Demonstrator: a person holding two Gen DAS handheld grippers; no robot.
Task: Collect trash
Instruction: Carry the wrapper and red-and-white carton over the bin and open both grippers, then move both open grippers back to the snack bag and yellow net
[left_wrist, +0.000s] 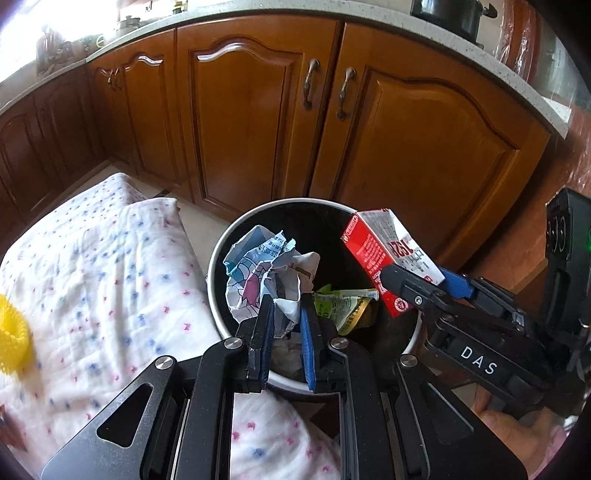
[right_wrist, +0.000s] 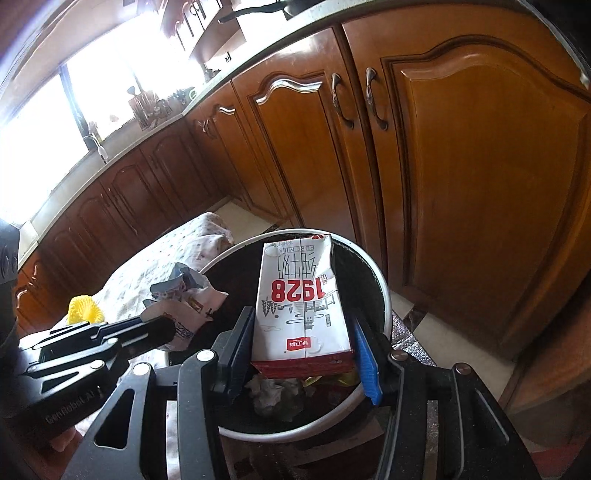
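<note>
Both pieces are hanging over the trash bin (left_wrist: 221, 243), neither released; judging the task late, drops remaining. Green wrapper (left_wrist: 343, 306) and other scraps are lying inside. Left gripper (left_wrist: 286, 325) is pinching a crumpled printed wrapper (left_wrist: 255, 273), fingers nearly together. Right gripper (right_wrist: 303, 354) is clamping the milk carton (right_wrist: 299, 302) across its width, fingers set wide. Yellow item (left_wrist: 13, 332) is waiting on the patterned cloth (left_wrist: 110, 266).
</note>
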